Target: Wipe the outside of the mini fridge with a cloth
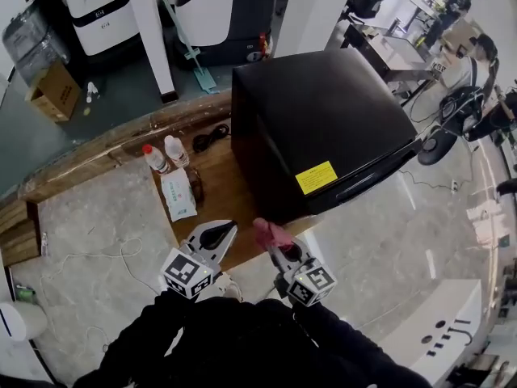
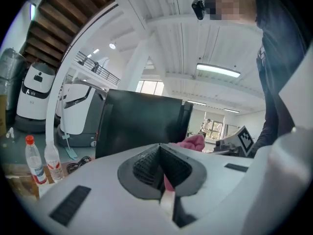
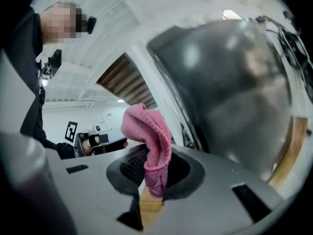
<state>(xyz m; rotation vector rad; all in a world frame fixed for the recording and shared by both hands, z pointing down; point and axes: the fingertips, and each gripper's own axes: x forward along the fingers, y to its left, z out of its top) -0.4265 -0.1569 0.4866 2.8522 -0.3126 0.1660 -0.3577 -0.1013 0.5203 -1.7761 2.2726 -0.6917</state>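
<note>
Cloth [image 3: 149, 126], pink and bunched, is pinched between the jaws of the right claw [image 3: 152, 175]; a fold stands up above the pads and a tail hangs down between them. In the head view the right claw [image 1: 272, 243] points away from the person, and the cloth [image 1: 263, 229] sits at its tip, just short of the near lower corner of the mini fridge [image 1: 323, 120]. Whether cloth and fridge touch cannot be told. The left claw [image 2: 160, 168] is pressed together with nothing held; it hovers beside the right one, over the wooden counter [image 1: 222, 192], with the left claw [image 1: 216, 234] aimed at the fridge's left side.

The fridge is a black box standing on the counter, its top face and near edges fully exposed. From the left gripper view the mini fridge [image 2: 142, 124] shows a bare dark side wall with open space before it. Left of it on the counter stand two bottles [image 1: 165, 155], one red-capped, with a flat white packet [image 1: 178, 195] in front of them and a black cable [image 1: 210, 138] behind. To the right of the claws a pale marbled surface [image 1: 388, 249] lies open.

A yellow label [image 1: 315, 177] sits near the fridge's front top edge; its print is too small to read.
</note>
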